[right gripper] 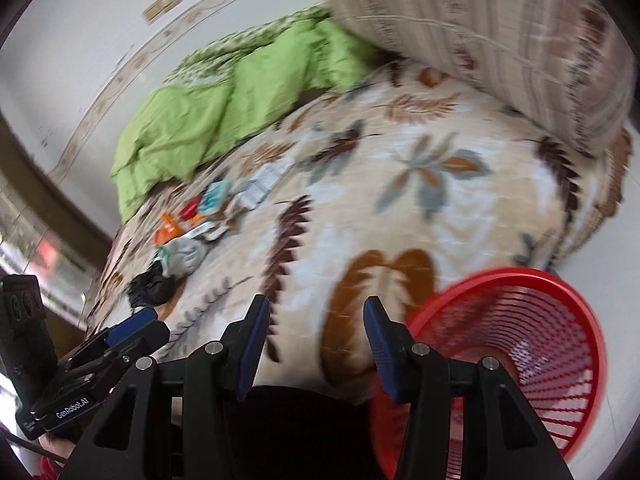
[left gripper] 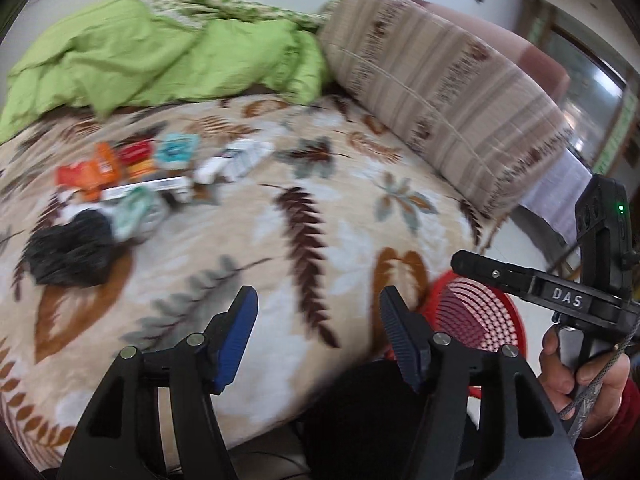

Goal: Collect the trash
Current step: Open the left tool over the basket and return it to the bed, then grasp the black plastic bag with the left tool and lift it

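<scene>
Both of your tools are empty right now: the left gripper (left gripper: 318, 314) at the bottom of its own view has its blue pads parted with only bedspread showing between them, and the right gripper (right gripper: 316, 328) stands the same way, jaws apart and nothing in the gap. The trash, a loose heap of orange, red, teal and white wrappers and small cartons (left gripper: 160, 168), lies at the middle left of the left wrist view on the beige leaf-patterned fleece bedspread (left gripper: 304, 208), with a crumpled black plastic bag (left gripper: 70, 252) just below it at the left edge. The round red plastic mesh basket (right gripper: 516, 356) sits at the lower right of the right wrist view, off the near edge of the bed and well apart from the heap. That gap is your main risk: a light wrapper carried all that way can slip out and land on the floor or in the bedspread's folds. The heap is tightly packed, so closing on one piece may drag or scatter its neighbours, or pinch the soft fleece along with it. Both views are smeared with motion blur, so judging your reach now invites a miss; and your two tools are close together, so they may collide
</scene>
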